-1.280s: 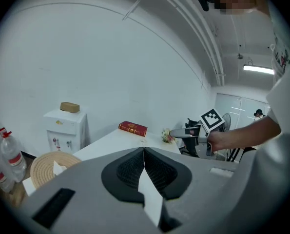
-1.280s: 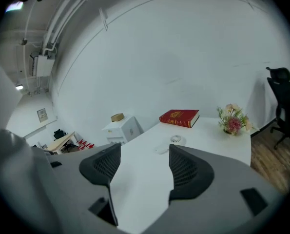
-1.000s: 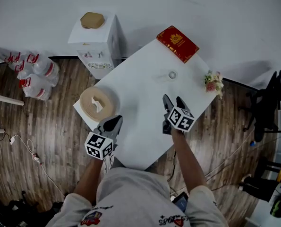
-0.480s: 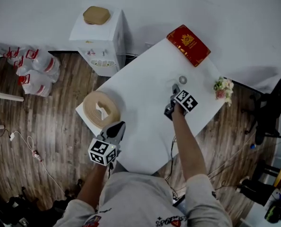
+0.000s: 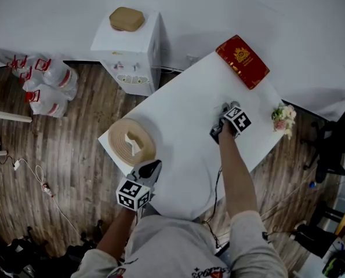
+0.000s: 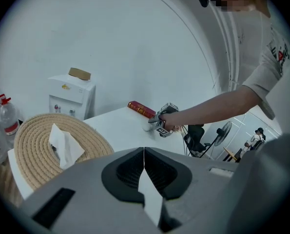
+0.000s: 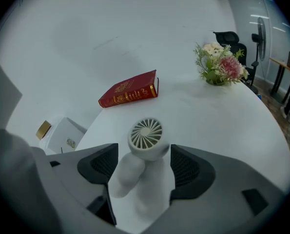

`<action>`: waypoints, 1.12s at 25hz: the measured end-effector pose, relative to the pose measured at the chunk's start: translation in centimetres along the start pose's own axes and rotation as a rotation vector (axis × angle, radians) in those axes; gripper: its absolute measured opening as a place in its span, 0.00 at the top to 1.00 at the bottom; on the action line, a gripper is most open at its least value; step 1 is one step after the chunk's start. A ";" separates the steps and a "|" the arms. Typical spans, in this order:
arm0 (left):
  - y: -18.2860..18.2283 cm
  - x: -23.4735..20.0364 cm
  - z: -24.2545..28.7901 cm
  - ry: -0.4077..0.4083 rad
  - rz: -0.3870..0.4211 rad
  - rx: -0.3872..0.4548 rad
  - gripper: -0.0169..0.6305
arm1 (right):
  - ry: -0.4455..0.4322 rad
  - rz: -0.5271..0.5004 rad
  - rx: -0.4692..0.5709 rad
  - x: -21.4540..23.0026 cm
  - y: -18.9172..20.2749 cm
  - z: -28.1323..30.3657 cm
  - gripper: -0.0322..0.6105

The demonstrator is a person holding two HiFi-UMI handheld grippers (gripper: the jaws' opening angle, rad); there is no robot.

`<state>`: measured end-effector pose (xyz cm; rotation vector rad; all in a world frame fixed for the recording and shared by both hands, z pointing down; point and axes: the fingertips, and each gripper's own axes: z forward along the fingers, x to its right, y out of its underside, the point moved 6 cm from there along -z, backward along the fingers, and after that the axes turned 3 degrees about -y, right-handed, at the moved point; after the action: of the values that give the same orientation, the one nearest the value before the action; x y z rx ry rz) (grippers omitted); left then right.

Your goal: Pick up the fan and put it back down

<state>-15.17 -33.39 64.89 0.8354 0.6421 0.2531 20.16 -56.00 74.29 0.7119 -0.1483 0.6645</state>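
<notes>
The small white fan (image 7: 145,138) lies on the white table (image 5: 178,120), with its round grille facing the right gripper view and its handle running back between the jaws. My right gripper (image 7: 144,162) is open and has just been opening a little wider. The fan sits between its pads (image 7: 187,168), which stand apart from it. In the head view that gripper (image 5: 229,110) covers most of the fan (image 5: 235,104). My left gripper (image 5: 151,168) hangs shut at the table's near left edge, holding nothing (image 6: 144,155).
A round woven mat (image 5: 131,141) with a tissue on it lies on the table's left corner. A red book (image 5: 242,61) is at the far corner and a flower bunch (image 5: 283,119) at the right corner. A water dispenser (image 5: 131,51) and bottles (image 5: 44,88) stand on the floor at the left.
My right gripper has moved away across the table and down, from mid-table to the fan, which now lies between its jaws. My left gripper has sunk a little by the near edge.
</notes>
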 end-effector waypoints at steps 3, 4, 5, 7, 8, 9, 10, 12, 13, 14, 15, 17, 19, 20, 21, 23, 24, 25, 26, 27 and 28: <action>0.3 -0.4 0.2 0.006 -0.009 -0.022 0.97 | 0.003 -0.041 -0.005 -0.7 -0.3 0.6 0.43; 0.3 -0.4 0.2 0.007 -0.009 -0.030 0.97 | 0.000 -0.064 -0.011 -0.7 -0.4 0.9 0.43; 0.2 -0.4 0.3 0.008 -0.007 -0.035 0.97 | -0.007 -0.092 -0.024 -0.7 -0.6 1.2 0.43; 0.0 -0.5 0.2 0.011 -0.001 -0.037 0.97 | -0.028 -0.157 -0.060 -0.6 -0.7 1.7 0.45; 0.0 -0.6 0.2 0.010 0.000 -0.038 0.97 | -0.039 -0.193 -0.077 -0.6 -0.7 2.0 0.46; 0.0 -0.7 0.2 0.007 0.000 -0.040 0.97 | -0.050 -0.230 -0.091 -0.7 -0.7 2.2 0.47; 0.0 -0.8 0.2 0.004 0.001 -0.043 0.97 | -0.058 -0.268 -0.104 -0.8 -0.7 2.3 0.47; 0.1 -0.9 0.4 0.002 0.008 -0.053 0.97 | -0.071 -0.327 -0.123 -0.9 -0.8 2.4 0.47; 0.1 -0.9 0.5 0.004 0.012 -0.059 0.97 | -0.076 -0.344 -0.130 -0.8 -0.8 2.4 0.47; 0.1 -0.9 0.7 0.009 0.016 -0.061 0.97 | -0.082 -0.357 -0.138 -0.8 -0.7 2.3 0.47; 0.0 -0.8 0.8 0.013 0.017 -0.061 0.97 | -0.089 -0.372 -0.147 -0.8 -0.7 2.3 0.47; -0.2 -0.5 1.1 0.021 0.021 -0.057 0.97 | -0.097 -0.421 -0.169 -1.0 -0.6 2.4 0.47; -0.2 0.0 1.4 0.032 0.027 -0.059 0.97 | -0.099 -0.480 -0.188 -1.2 -0.6 2.4 0.47; -0.2 0.2 1.5 0.037 0.031 -0.061 0.97 | -0.100 -0.508 -0.195 -1.2 -0.6 2.4 0.47; -0.1 0.4 1.6 0.041 0.033 -0.062 0.97 | -0.102 -0.530 -0.202 -1.3 -0.6 2.4 0.47; 0.0 0.7 1.6 0.045 0.033 -0.065 0.97 | -0.108 -0.560 -0.220 -1.5 -0.5 2.5 0.47; 0.1 0.8 1.6 0.046 0.033 -0.067 0.97 | -0.112 -0.571 -0.236 -1.6 -0.4 2.6 0.47; 0.2 0.9 1.5 0.046 0.033 -0.069 0.97 | -0.112 -0.580 -0.257 -1.6 -0.3 2.8 0.46; 0.3 0.9 1.5 0.045 0.034 -0.071 0.97 | -0.110 -0.588 -0.277 -1.5 0.0 2.9 0.45; 0.4 1.0 1.4 0.044 0.034 -0.074 0.97 | -0.104 -0.600 -0.290 -1.5 0.2 2.9 0.44; 0.5 0.9 1.3 0.041 0.034 -0.078 0.97 | -0.097 -0.615 -0.295 -1.4 0.4 3.0 0.45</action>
<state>-13.60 -33.43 65.56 0.7689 0.6530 0.3253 19.09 -58.38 76.30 0.4665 -0.1047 0.0168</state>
